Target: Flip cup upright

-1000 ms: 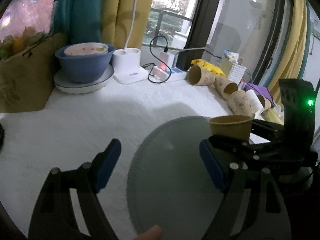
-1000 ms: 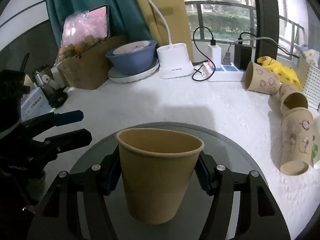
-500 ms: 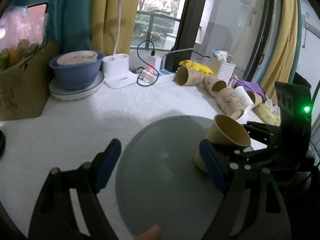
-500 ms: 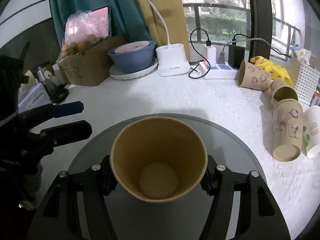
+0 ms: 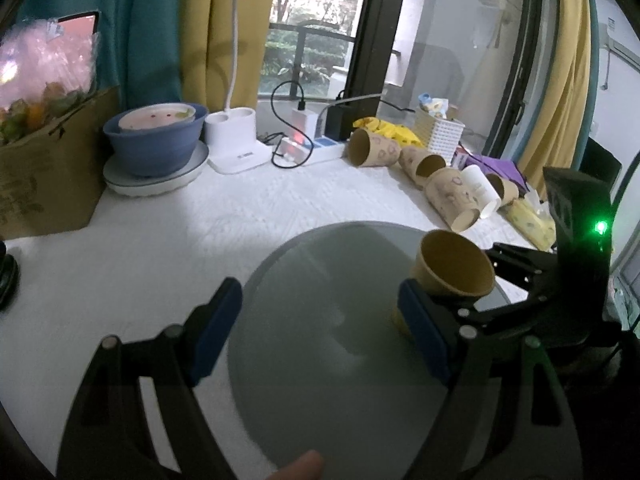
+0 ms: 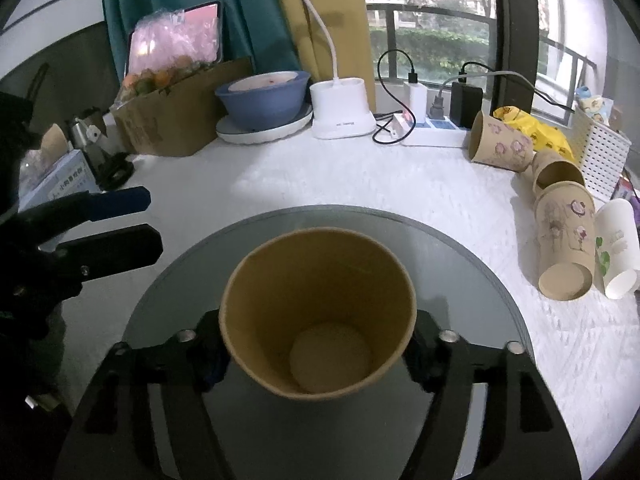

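A plain brown paper cup (image 6: 316, 316) sits mouth-up between the fingers of my right gripper (image 6: 316, 356), which is shut on its sides. The cup stands tilted over the round grey glass disc (image 6: 460, 264). In the left wrist view the same cup (image 5: 452, 272) shows at the disc's right side (image 5: 320, 280), held by the right gripper (image 5: 472, 304). My left gripper (image 5: 320, 328) is open and empty above the disc's near edge. It also shows in the right wrist view (image 6: 120, 220) at the left.
Several paper cups (image 6: 564, 240) lie on their sides at the right on the white table (image 6: 320, 172). A blue bowl (image 6: 264, 96), a white lamp base (image 6: 340, 108), a power strip (image 6: 432, 132) and a cardboard box (image 6: 176, 116) stand along the back.
The right gripper has tipped the cup and lowered it toward the disc, so its open mouth now faces the right wrist camera. The left gripper stayed open and rose slightly.
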Demonstrator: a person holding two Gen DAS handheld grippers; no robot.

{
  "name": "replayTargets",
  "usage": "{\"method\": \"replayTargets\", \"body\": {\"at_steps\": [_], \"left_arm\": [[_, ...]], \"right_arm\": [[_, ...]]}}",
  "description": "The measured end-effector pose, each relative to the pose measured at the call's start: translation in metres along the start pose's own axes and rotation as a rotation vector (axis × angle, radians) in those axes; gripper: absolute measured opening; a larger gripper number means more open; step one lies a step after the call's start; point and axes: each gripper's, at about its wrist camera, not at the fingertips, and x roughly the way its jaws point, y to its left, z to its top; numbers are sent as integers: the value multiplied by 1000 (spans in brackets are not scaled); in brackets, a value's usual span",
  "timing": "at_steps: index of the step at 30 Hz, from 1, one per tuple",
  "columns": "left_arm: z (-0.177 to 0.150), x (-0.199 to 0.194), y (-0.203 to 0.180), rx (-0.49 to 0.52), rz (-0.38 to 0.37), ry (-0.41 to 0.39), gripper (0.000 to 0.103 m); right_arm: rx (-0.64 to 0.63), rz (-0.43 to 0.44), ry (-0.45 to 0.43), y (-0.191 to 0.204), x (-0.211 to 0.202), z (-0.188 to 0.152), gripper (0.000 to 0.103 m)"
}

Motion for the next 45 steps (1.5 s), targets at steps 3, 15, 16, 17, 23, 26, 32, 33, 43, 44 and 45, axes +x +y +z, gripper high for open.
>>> {"method": "replayTargets", "body": {"at_steps": [3,15,16,17,23,26,32,33,43,44,45], "left_arm": [[0,-1,-1,1,0,-2,82],[-9,-29,-10,13,5,-43,82],[-10,-32,-11,13,3,-48,82],[-11,-36,-12,12,1,-52,82],[-17,-56,-18,2,8,-86,89],[-19,-70,-22,2,10,-116,93],[-17,-91,-34,22,70,-154,93],[-16,-95,-37,28,80,-164,93],[-10,-139,-58,54,42,-265,93],[-8,-142,-59,46,42,-268,93],[-5,-147,-58,34,48,-273,93]], "right_arm": [[9,-2,-1,0,-3,-2,78],[47,-26,-15,7,-28,-9,82],[50,-28,-20,7,-32,-10,82],[54,-33,-25,8,-37,-11,82],[77,-58,-55,14,-67,-18,82],[85,-66,-82,18,-84,-20,82],[88,-100,-136,27,-117,-21,82],[90,-106,-145,29,-123,-21,82],[127,-175,-252,40,-184,-20,82],[126,-183,-264,40,-191,-20,82],[125,-191,-272,41,-195,-20,82]]}}
